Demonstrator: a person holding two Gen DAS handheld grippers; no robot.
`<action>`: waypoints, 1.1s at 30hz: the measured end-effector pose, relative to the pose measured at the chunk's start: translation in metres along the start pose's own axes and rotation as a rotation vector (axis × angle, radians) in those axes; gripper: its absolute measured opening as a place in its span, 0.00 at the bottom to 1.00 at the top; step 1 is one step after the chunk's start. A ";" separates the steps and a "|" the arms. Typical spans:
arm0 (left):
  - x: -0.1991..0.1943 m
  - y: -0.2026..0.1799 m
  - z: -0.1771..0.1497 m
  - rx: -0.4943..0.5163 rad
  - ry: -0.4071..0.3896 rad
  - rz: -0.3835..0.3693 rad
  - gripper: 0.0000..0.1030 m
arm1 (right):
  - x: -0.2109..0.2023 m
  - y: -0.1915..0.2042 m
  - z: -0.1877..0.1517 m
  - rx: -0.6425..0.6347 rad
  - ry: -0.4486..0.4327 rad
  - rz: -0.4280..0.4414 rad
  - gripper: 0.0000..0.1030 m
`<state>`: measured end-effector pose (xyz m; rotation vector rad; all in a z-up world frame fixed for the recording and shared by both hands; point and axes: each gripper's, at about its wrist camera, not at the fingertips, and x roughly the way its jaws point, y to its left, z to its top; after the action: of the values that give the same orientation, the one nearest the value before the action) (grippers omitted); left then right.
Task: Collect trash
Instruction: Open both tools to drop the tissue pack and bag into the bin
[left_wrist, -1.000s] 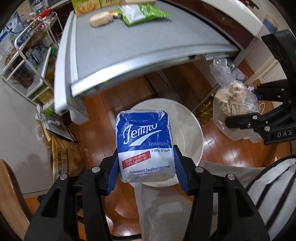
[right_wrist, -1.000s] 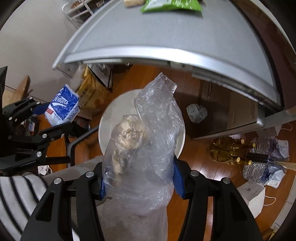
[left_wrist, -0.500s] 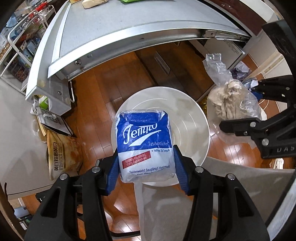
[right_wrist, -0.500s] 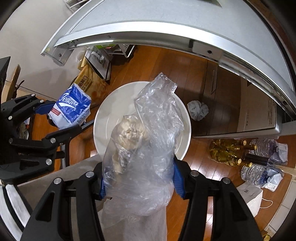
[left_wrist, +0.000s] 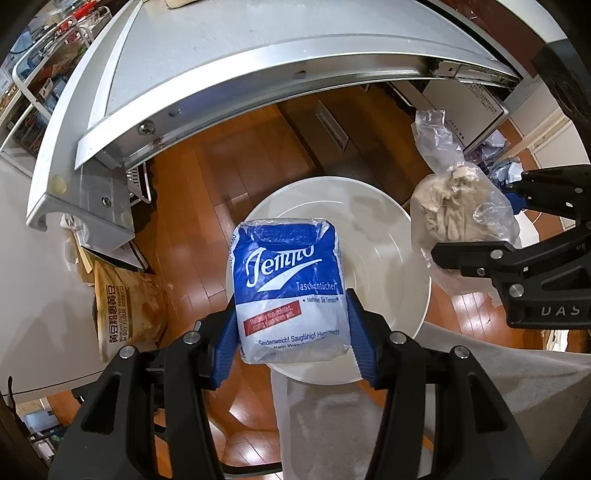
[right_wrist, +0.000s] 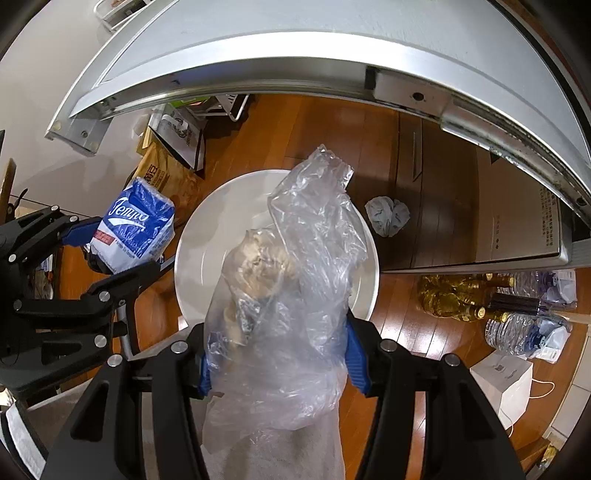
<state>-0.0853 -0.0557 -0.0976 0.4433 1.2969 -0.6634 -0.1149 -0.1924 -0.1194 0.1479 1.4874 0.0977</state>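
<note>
— Both grippers have sunk toward the white bin, which now looms larger.
— What does the drop turn on?
— Each load hangs directly above it. Right gripper clamps a crinkly clear bag of crumpled paper; left gripper pinches an upright, glossy tissue pack.

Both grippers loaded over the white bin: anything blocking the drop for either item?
Nothing visible. The tissue pack in the left gripper and the plastic bag in the right gripper both hang above the open white bin, whose inside looks bare.
</note>
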 end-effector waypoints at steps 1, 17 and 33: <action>0.001 0.000 0.000 0.002 0.003 0.001 0.52 | 0.001 -0.001 0.001 0.001 0.001 -0.004 0.51; 0.018 0.001 0.005 -0.004 0.047 -0.004 0.52 | 0.017 -0.003 0.005 0.022 0.035 0.005 0.51; 0.016 0.004 0.007 0.013 0.042 0.001 0.89 | 0.012 -0.021 0.010 0.126 0.019 0.060 0.77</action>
<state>-0.0758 -0.0607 -0.1122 0.4712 1.3326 -0.6647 -0.1044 -0.2113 -0.1339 0.2938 1.5087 0.0541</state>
